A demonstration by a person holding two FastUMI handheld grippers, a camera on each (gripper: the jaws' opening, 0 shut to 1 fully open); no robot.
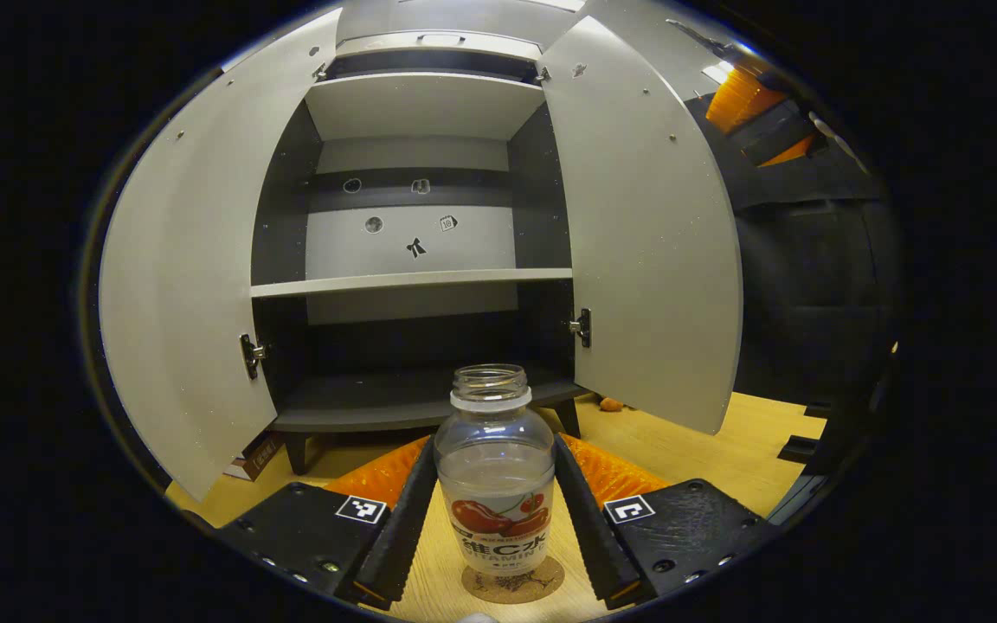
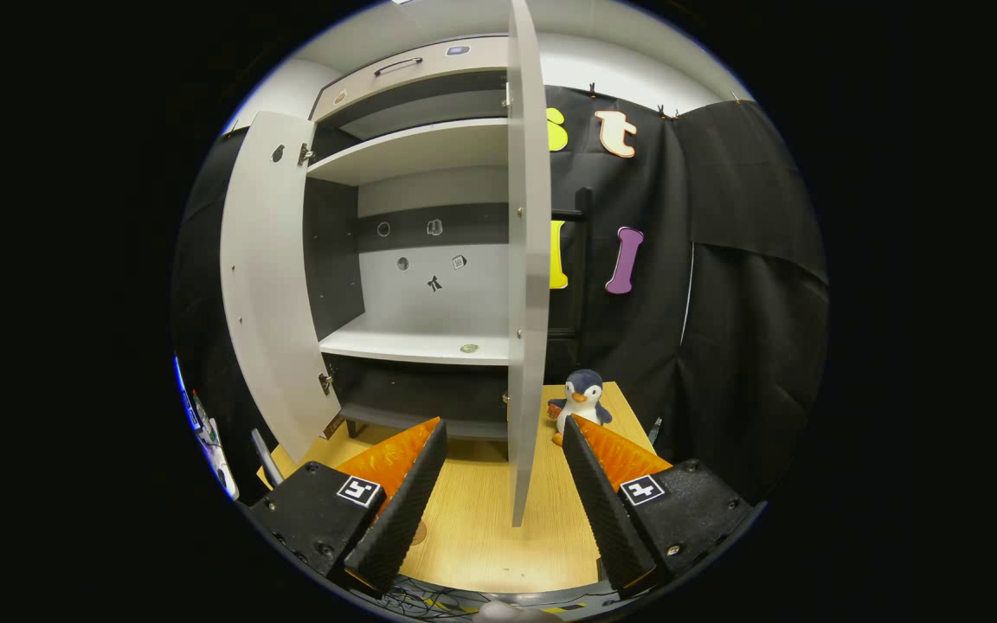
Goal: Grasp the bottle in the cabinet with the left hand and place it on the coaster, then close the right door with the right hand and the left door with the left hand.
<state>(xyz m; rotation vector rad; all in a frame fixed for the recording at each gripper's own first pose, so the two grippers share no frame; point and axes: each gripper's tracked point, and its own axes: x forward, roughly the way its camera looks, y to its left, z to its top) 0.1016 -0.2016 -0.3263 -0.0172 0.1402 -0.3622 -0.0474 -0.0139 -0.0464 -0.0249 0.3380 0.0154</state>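
Left gripper view: bottle [image 1: 495, 472] upright, long axis vertical, open mouth up, no cap, standing on the round cork coaster [image 1: 511, 581] on the wooden table [image 1: 697, 441]. Label faces the camera: red fruit picture, partly legible "C" and "VITAMIN". Left gripper [image 1: 493, 512] fingers flank the bottle closely; contact cannot be told. Cabinet [image 1: 416, 225] doors both open.

Right gripper view: right gripper [image 2: 498, 480] spread wide, holding nothing, right door [image 2: 529, 260] edge-on between its fingers. Toy penguin [image 2: 582, 396] beside the cabinet.
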